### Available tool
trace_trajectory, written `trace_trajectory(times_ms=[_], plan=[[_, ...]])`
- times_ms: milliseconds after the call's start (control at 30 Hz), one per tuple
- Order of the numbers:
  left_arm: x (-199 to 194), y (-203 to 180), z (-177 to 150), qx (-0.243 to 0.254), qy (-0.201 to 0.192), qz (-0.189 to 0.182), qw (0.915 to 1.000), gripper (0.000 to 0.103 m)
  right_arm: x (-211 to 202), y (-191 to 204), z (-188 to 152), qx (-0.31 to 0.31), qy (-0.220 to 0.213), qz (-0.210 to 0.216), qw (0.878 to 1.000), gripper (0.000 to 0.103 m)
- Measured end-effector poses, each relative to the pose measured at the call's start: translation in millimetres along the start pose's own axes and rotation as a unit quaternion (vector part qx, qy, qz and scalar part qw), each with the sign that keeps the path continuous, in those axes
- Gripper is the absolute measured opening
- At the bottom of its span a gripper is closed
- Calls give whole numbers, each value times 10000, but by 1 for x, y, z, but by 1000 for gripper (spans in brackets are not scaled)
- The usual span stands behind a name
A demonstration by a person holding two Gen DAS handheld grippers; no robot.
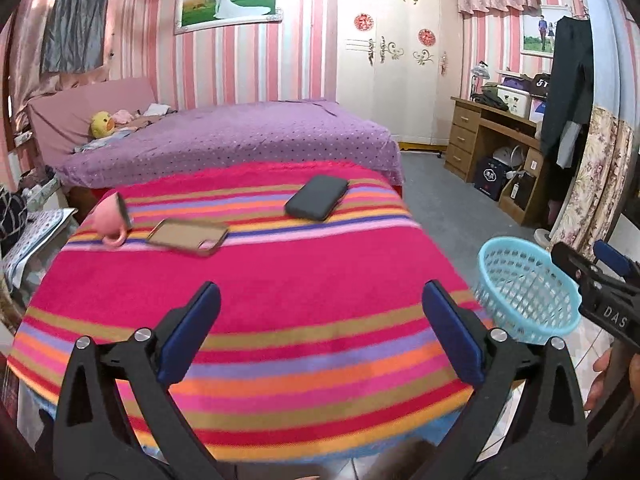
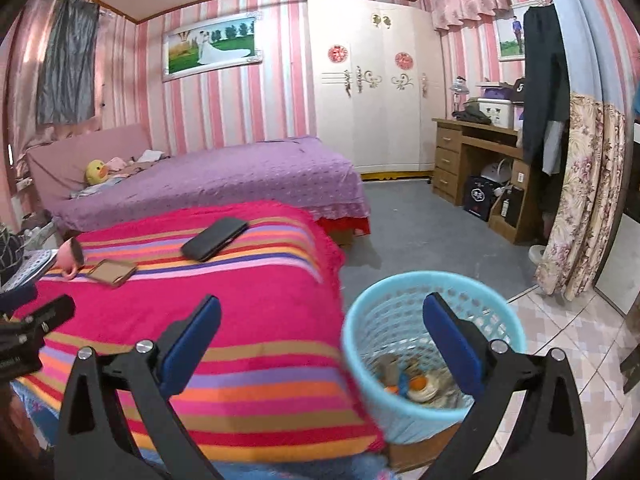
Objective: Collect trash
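Observation:
A light blue basket [image 2: 434, 356] stands at the table's right edge and holds several bits of trash [image 2: 416, 380]; it also shows in the left wrist view [image 1: 528, 292]. My right gripper [image 2: 320, 340] is open and empty, its right finger over the basket's mouth. My left gripper [image 1: 320, 336] is open and empty above the striped table cover [image 1: 260, 288]. A pink mug [image 1: 112, 220], a phone case [image 1: 188, 236] and a black phone [image 1: 316, 197] lie at the table's far side. The right gripper also shows at the right edge of the left wrist view [image 1: 600, 280].
A purple bed [image 1: 240, 140] stands behind the table. A white wardrobe [image 1: 392, 60] and a wooden desk [image 1: 492, 140] are at the back right. A floral curtain [image 2: 580, 200] hangs at the right. Grey floor and tiles lie right of the table.

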State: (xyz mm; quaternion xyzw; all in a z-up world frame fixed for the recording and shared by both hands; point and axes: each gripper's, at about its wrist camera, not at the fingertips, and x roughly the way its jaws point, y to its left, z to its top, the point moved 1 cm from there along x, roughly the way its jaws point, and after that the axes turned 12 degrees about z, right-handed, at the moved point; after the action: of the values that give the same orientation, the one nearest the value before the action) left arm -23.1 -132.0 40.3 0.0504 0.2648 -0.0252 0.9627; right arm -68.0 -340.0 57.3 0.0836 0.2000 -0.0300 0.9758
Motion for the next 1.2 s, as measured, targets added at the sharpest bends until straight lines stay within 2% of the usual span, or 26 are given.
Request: trace_trajectory(times_ms=[167,400,800,1200], plan=[[-8,27,-23,-144,-91,35,9998,97,-8,35,-21,-268,25,109,9996,98],[-9,42,-33,-183,-332,55,9993,97,-15,66,-32,-649,-89,79,9978,98],[-2,44,-27,-11,-525,41,9986,97,-16,72,-19,-688,-302,40,9972,98],[1,52,-25,-66,-623,102,9980,97,-6,76,-21,-712,-292,112,9970,98]])
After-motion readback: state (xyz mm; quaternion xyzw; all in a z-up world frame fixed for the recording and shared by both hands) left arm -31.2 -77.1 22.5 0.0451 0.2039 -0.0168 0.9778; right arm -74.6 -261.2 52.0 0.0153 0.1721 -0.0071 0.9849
